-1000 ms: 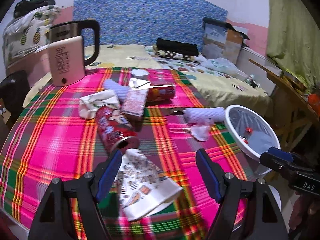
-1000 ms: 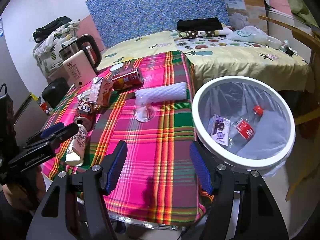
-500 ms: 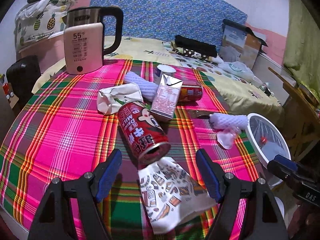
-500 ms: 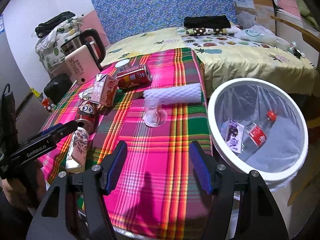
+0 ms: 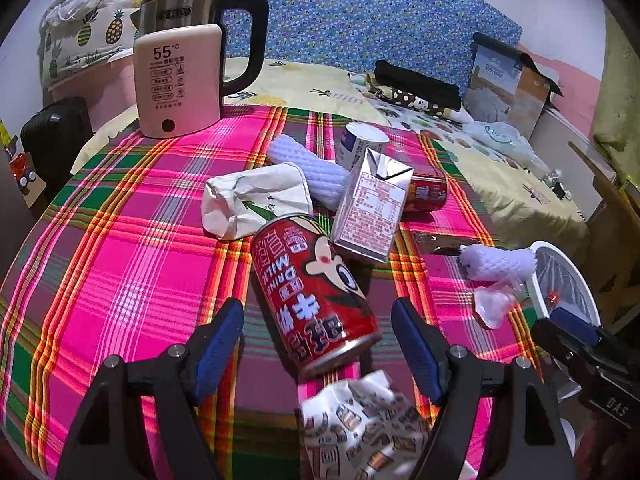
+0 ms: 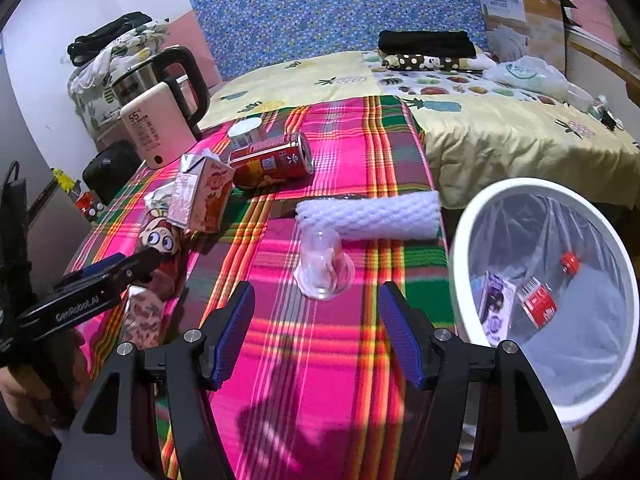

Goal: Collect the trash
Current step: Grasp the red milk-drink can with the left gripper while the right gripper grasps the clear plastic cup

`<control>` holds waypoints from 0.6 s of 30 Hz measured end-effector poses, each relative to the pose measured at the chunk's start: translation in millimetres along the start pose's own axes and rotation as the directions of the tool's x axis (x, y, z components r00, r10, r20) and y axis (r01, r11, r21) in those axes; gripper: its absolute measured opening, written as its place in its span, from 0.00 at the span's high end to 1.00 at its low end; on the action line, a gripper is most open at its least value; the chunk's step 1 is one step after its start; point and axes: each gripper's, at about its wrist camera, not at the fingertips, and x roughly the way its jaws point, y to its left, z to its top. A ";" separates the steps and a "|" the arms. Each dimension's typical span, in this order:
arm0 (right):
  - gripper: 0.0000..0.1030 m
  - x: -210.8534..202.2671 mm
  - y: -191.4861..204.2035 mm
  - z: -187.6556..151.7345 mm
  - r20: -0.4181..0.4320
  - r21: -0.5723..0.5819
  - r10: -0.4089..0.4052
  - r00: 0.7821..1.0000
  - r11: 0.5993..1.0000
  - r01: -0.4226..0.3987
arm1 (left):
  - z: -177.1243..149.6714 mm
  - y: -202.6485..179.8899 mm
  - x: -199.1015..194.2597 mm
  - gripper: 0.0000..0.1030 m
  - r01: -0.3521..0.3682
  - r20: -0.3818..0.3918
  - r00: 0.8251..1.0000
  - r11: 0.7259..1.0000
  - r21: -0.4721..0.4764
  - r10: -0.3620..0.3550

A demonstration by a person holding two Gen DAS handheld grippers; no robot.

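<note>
Two hand-held grippers hang over a desk draped in a pink, green and orange plaid cloth (image 5: 120, 248), both with blue-padded jaws spread wide and holding nothing. The left hand-held gripper (image 5: 318, 338) frames a red cartoon-printed drink can (image 5: 312, 296) lying on its side, its open end toward the camera, with a crumpled printed paper wrapper (image 5: 360, 432) just nearer. Beyond the can stand a silver-and-pink drink carton (image 5: 372, 208), a crumpled white paper bag (image 5: 256, 200) to its left, a white foam net sleeve (image 5: 308, 170), a second red can (image 5: 426, 194) on its side and a small white cup (image 5: 360, 144). A pink-and-steel electric kettle (image 5: 180, 76) sits at the far left. The right hand-held gripper (image 6: 316, 330) faces a clear plastic cup (image 6: 324, 266) lying on the cloth, with another white foam net roll (image 6: 368, 216) just behind it. Right of the desk, a white round bin lined with a clear bag (image 6: 460, 248) holds a red-labelled plastic bottle (image 6: 544, 292) and a small purple packet (image 6: 494, 306)
</note>
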 end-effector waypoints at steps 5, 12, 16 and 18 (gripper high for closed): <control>0.43 18.1 0.7 8.4 -0.021 -0.008 -0.009 1.000 1.000 0.009 | 4.6 3.7 10.1 0.27 -0.010 -0.018 1.000 1.000 -0.007 0.010; 0.71 30.6 0.7 10.4 -0.051 -0.010 -0.007 0.999 1.000 0.007 | 6.1 10.5 20.5 0.45 -0.028 -0.054 0.998 0.999 -0.018 0.027; 0.71 22.9 -0.8 8.8 -0.036 -0.003 -0.001 0.999 1.000 0.001 | 4.6 13.0 17.2 0.45 -0.034 -0.041 0.999 0.999 -0.019 0.033; 0.71 20.4 -1.0 9.9 -0.026 -0.007 0.009 1.000 1.000 -0.009 | 3.2 13.5 14.3 0.45 -0.032 -0.031 0.999 0.999 -0.014 0.032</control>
